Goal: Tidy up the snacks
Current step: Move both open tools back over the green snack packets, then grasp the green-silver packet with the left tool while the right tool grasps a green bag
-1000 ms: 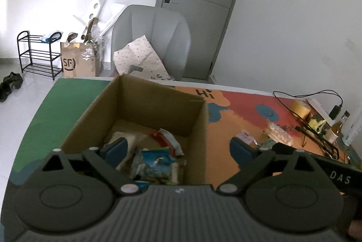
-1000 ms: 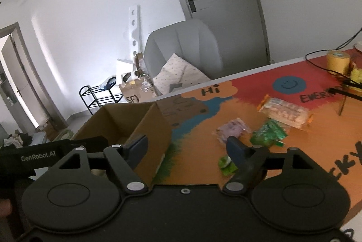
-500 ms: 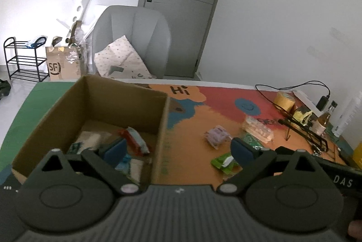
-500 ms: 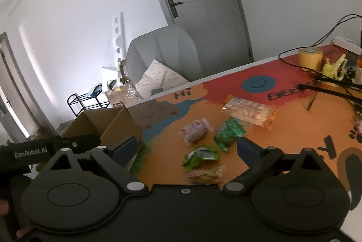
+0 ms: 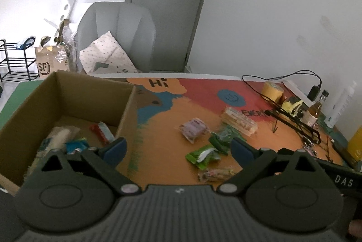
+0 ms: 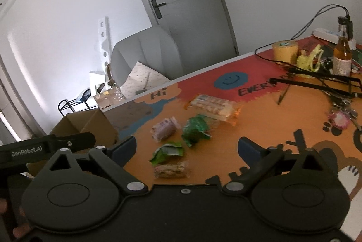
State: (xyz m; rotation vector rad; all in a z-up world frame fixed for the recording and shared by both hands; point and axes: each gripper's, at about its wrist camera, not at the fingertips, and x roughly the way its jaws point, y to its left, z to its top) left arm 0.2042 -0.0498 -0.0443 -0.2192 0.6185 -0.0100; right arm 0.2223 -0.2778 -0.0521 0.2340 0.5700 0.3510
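Note:
An open cardboard box (image 5: 126, 106) (image 6: 99, 122) stands at the table's left with several snack packets inside. Loose on the orange mat lie a purple packet (image 5: 193, 130) (image 6: 165, 131), a dark green packet (image 5: 222, 137) (image 6: 195, 129), a light green packet (image 5: 202, 155) (image 6: 168, 151), a pale bar (image 5: 216, 174) (image 6: 170, 170) and a long biscuit pack (image 5: 238, 122) (image 6: 212, 106). My left gripper (image 5: 178, 149) hangs open beside the box's right wall, empty. My right gripper (image 6: 187, 149) stands open above the light green packet and the bar, touching neither.
At the right of the table are a yellow tape roll (image 6: 285, 51), a glass bottle (image 6: 342, 56), black cables, a black metal frame (image 6: 328, 81) and keys (image 6: 339, 117). A grey chair (image 5: 120, 34) stands behind the table. A door, a paper bag and a shoe rack lie beyond.
Both grippers have swung right, away from the box and toward the loose snacks. The right gripper's jaws have spread wider. The bar has come into view.

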